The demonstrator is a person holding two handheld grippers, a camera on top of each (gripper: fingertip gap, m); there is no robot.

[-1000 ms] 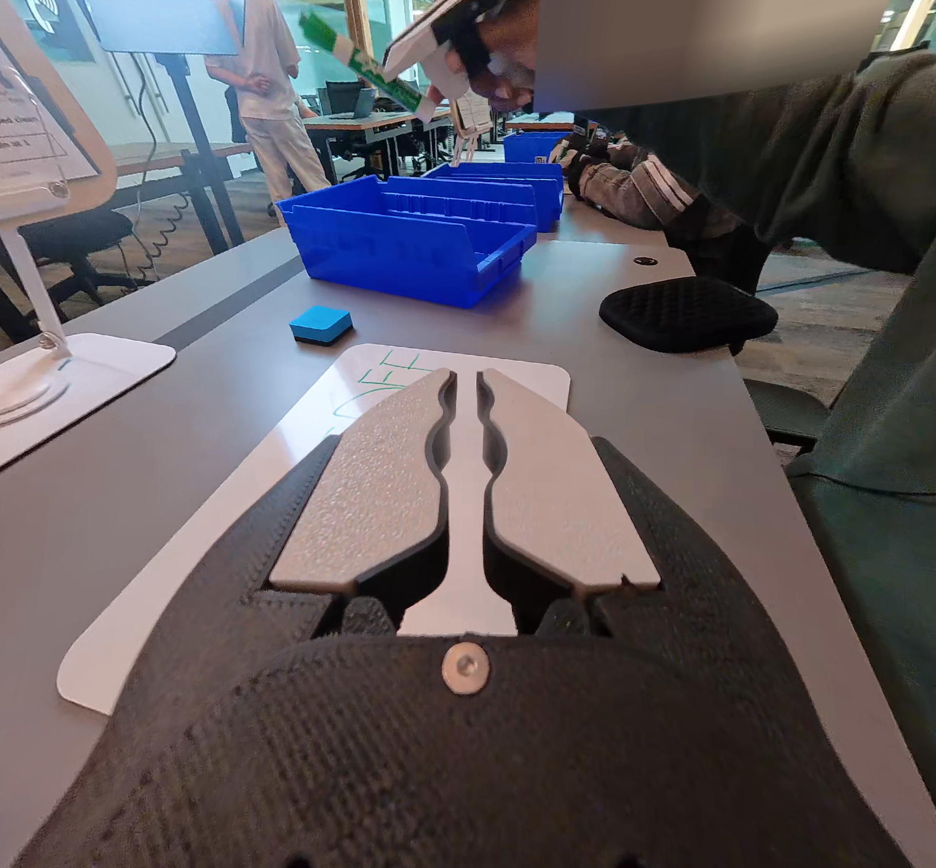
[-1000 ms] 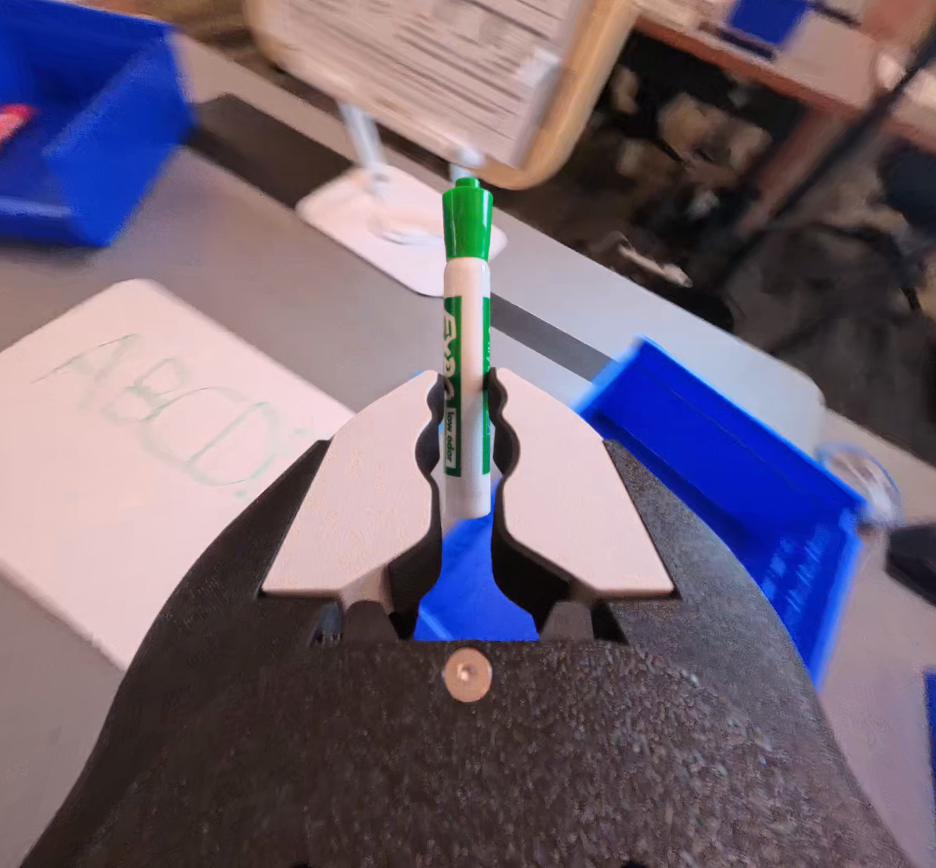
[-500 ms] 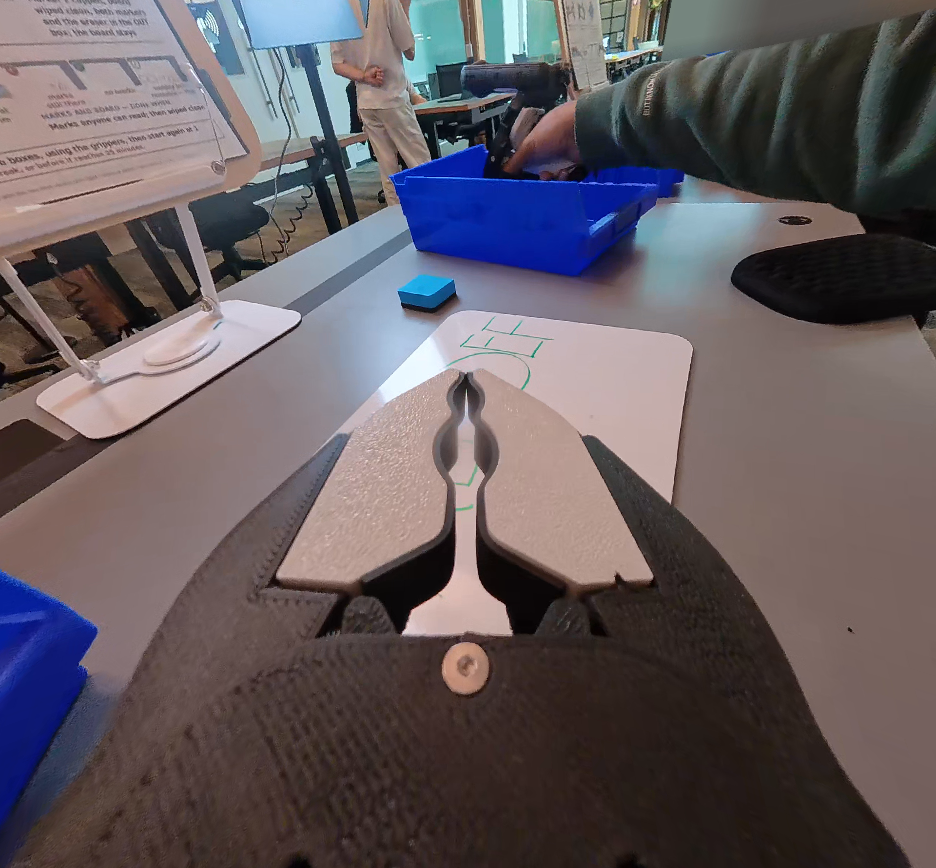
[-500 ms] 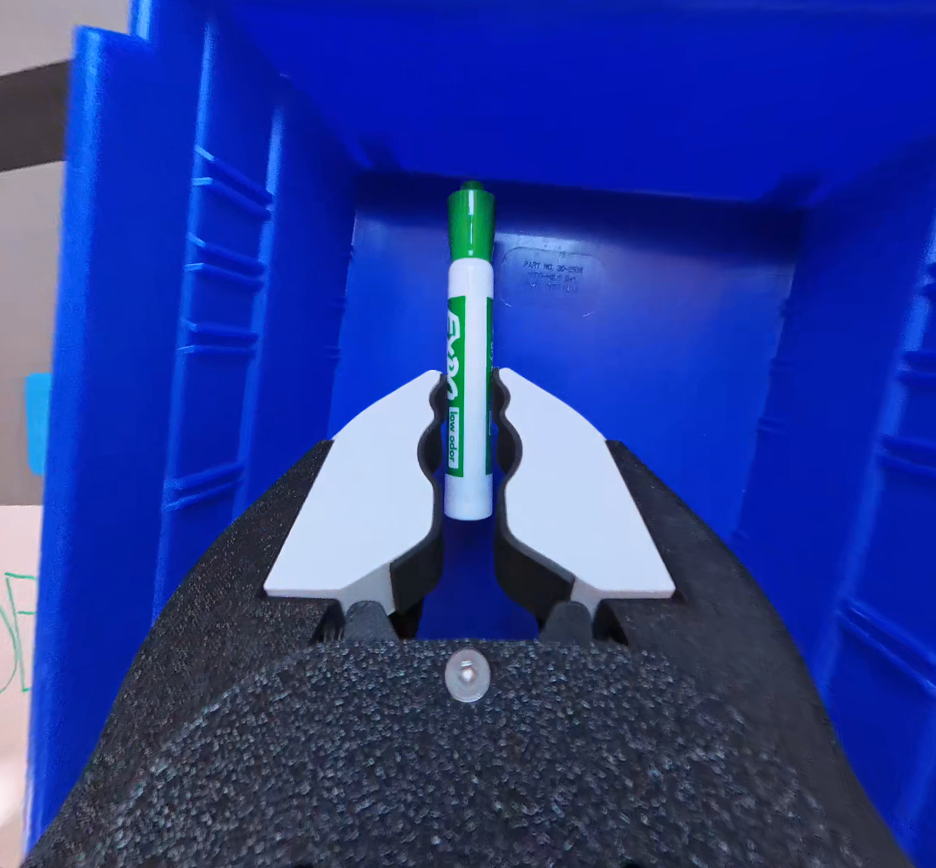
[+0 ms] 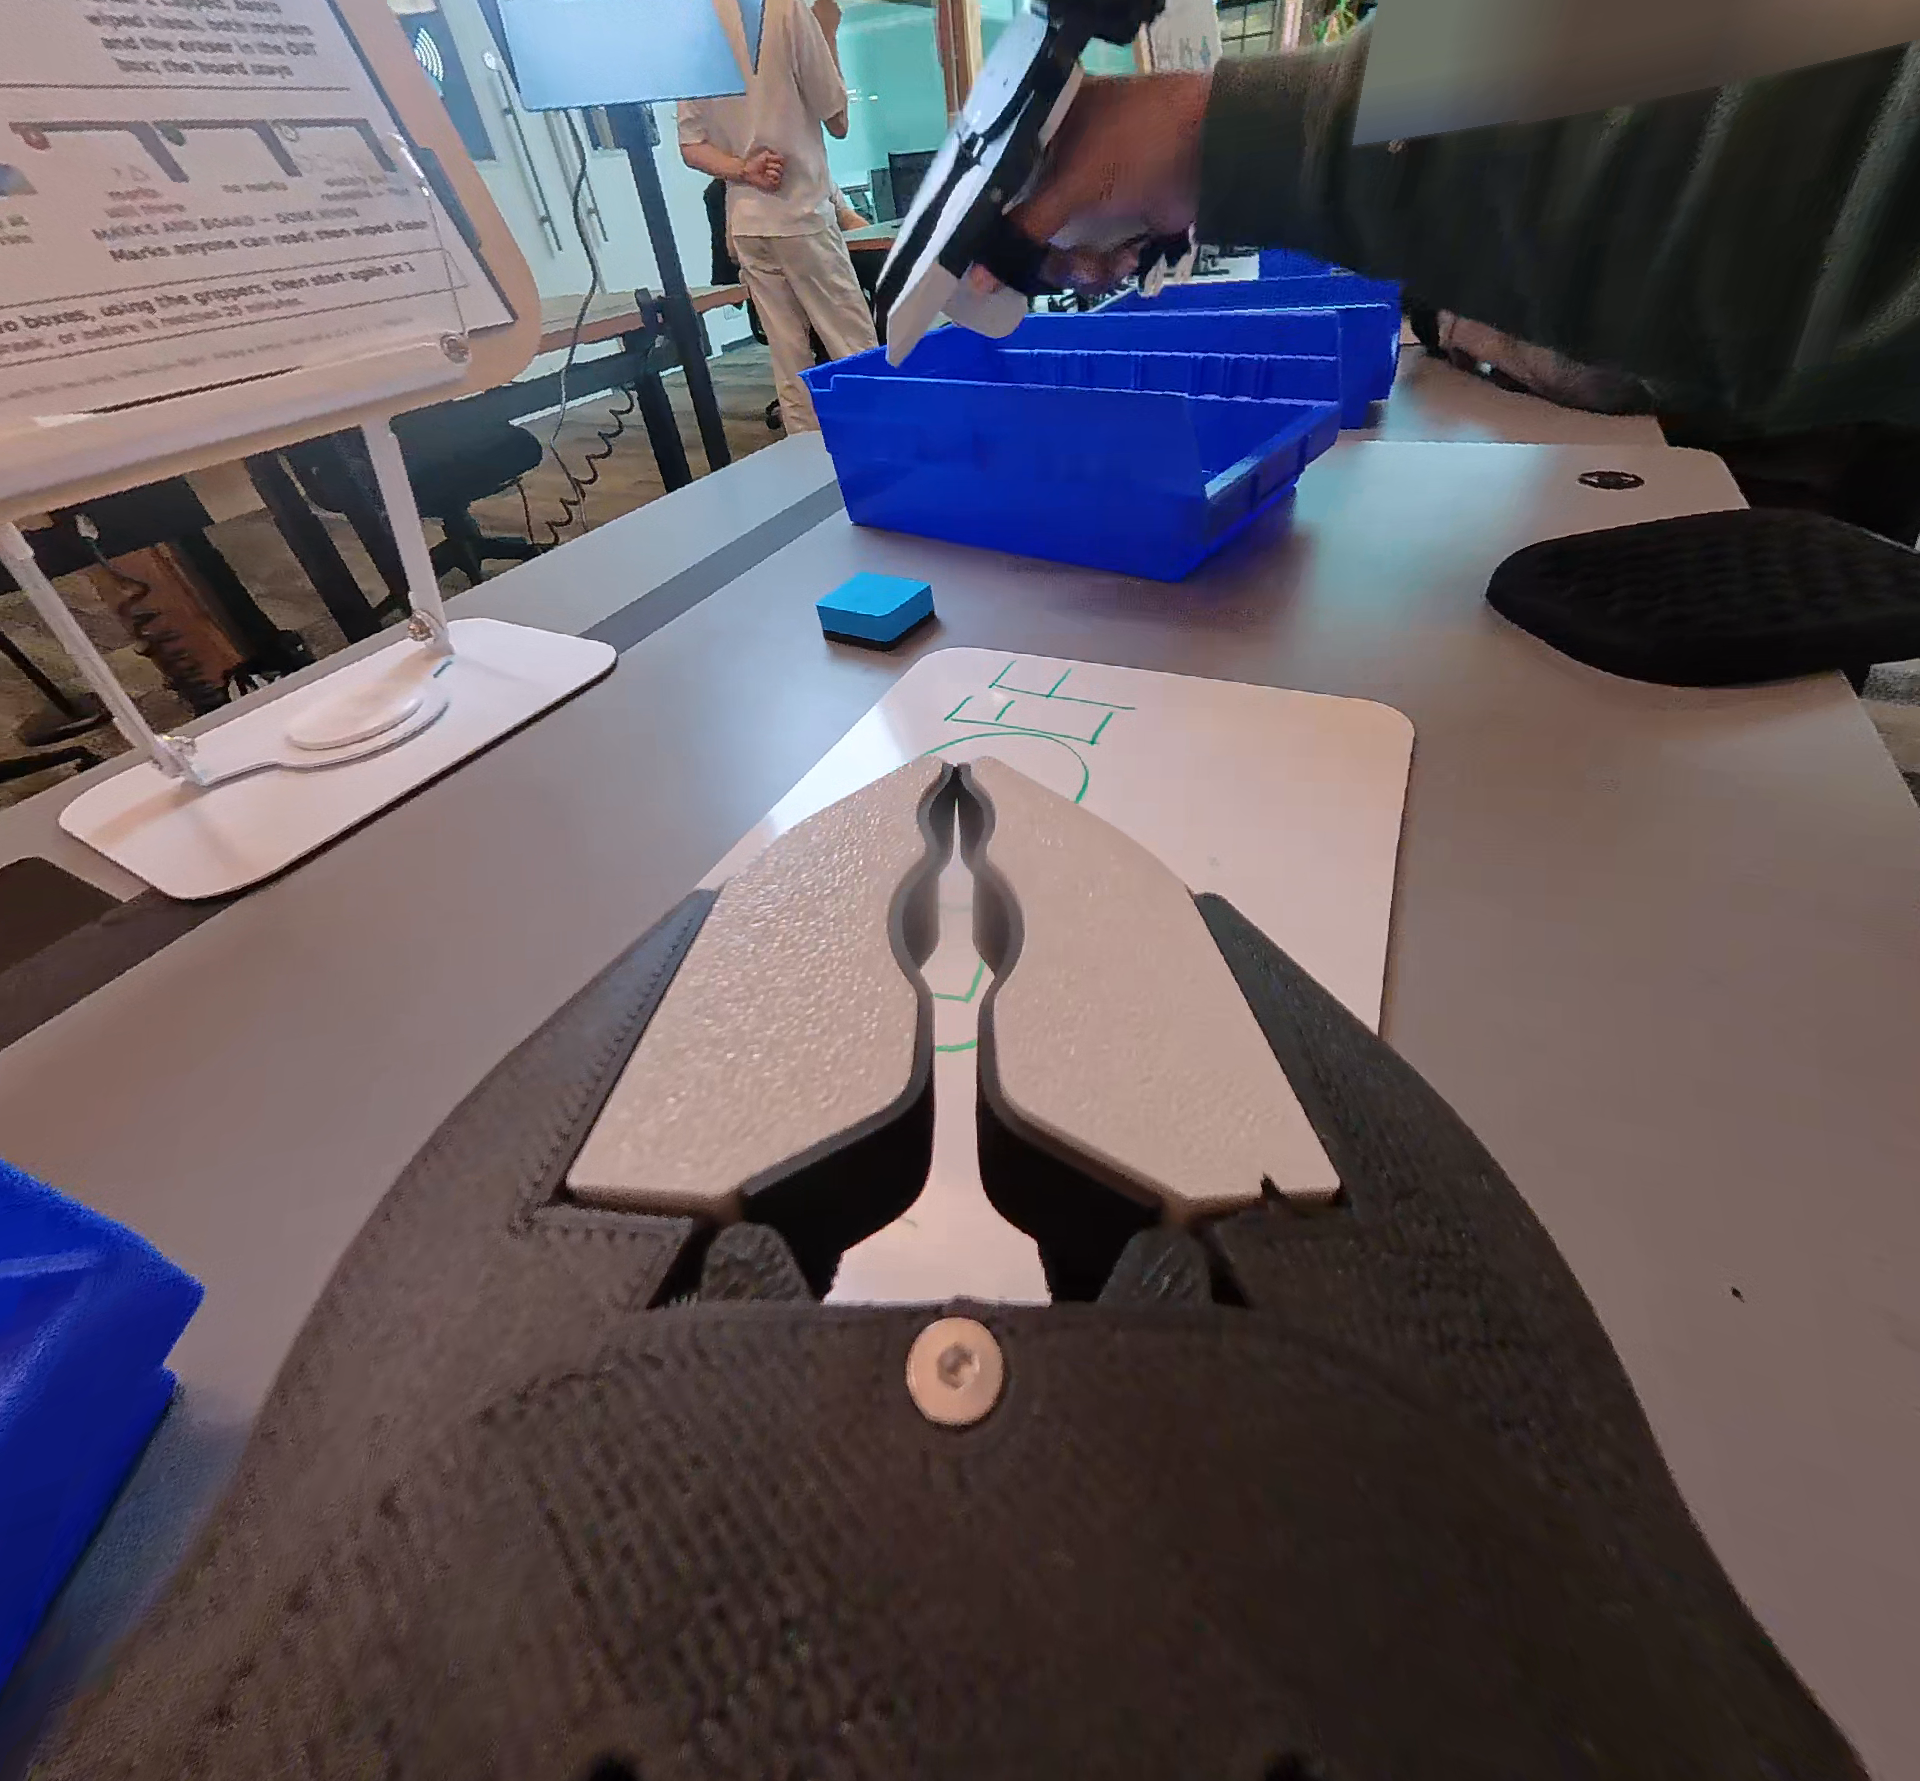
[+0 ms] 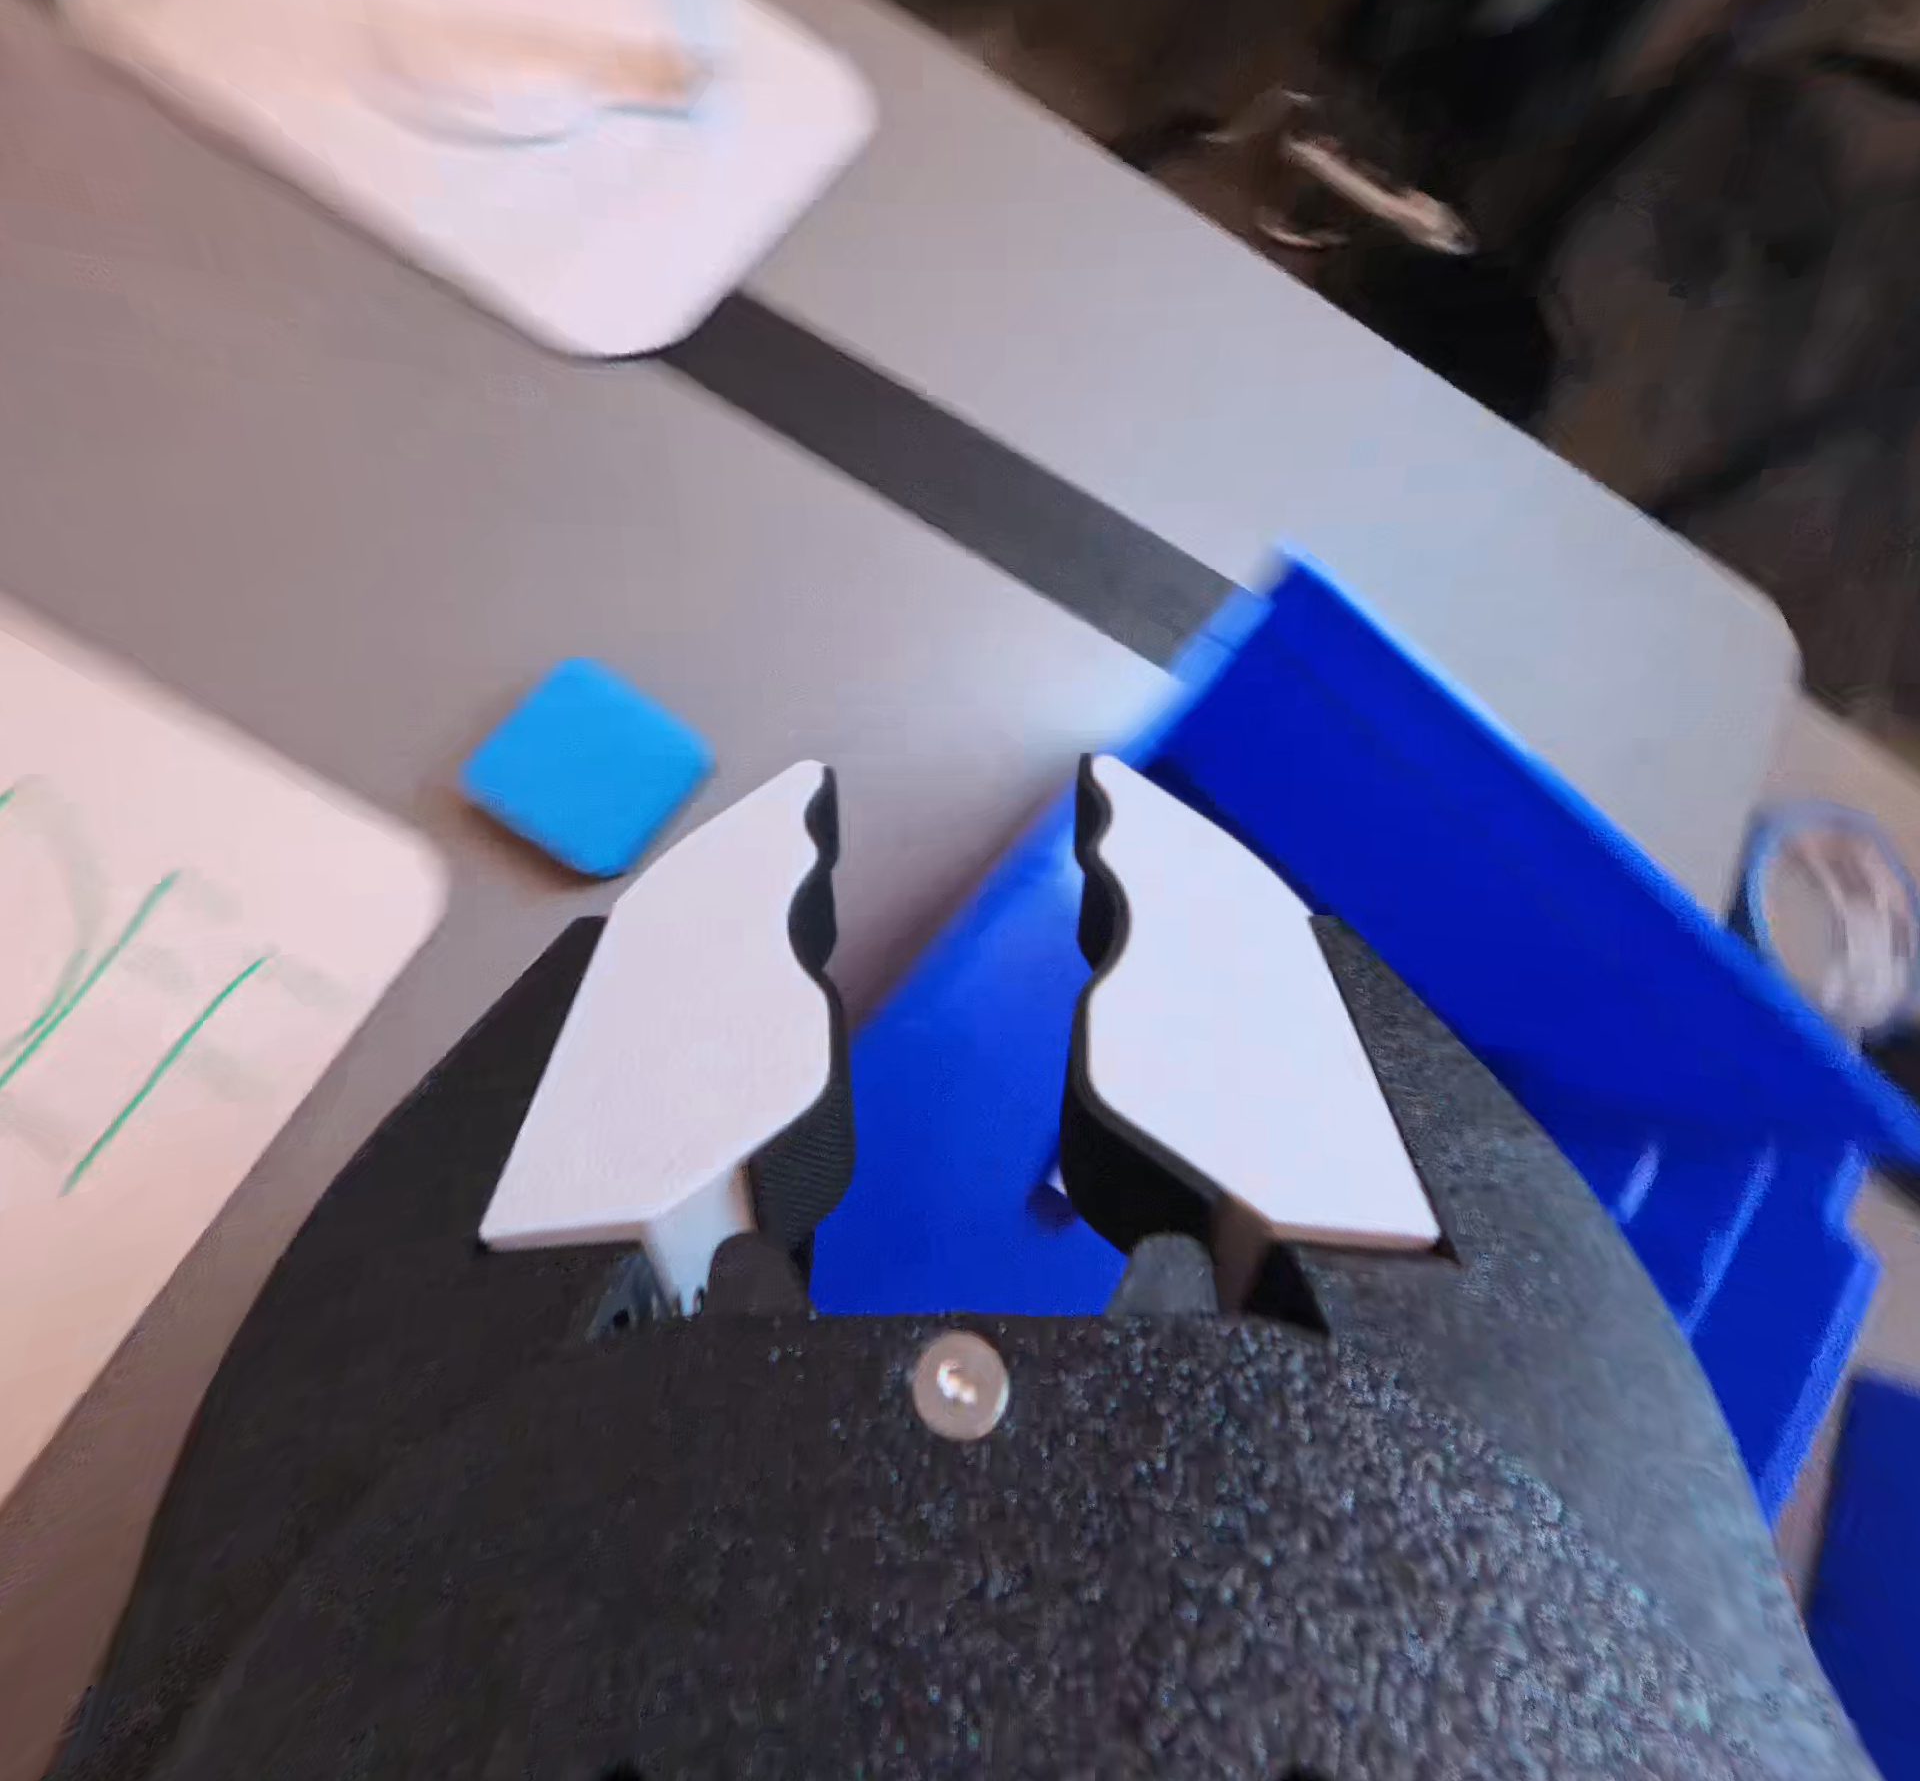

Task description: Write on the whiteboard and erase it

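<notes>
The white whiteboard (image 5: 1226,827) lies flat on the grey table and bears green marks. My left gripper (image 5: 957,775) hovers low over its near part, shut with nothing between its fingers. A light blue eraser (image 5: 875,605) lies on the table just beyond the board's far left corner; it also shows in the right wrist view (image 6: 587,777). My right gripper (image 6: 954,786) is open and empty, above the near corner of a blue bin (image 6: 1455,900). In the left wrist view it (image 5: 940,303) hangs over that bin (image 5: 1070,474). The green marker is not in view.
A white sign stand (image 5: 312,744) with a tilted instruction sheet stands at the left. A black mesh pad (image 5: 1714,588) lies at the right table edge. Another blue bin's corner (image 5: 73,1368) sits at near left. A person stands in the background (image 5: 790,173). One gripper's finger ends stand about 40 cm off the other's.
My right gripper opened and let go of the green marker inside the blue bin, then lifted out above it. My left gripper closed fully on air and stays over the whiteboard.
</notes>
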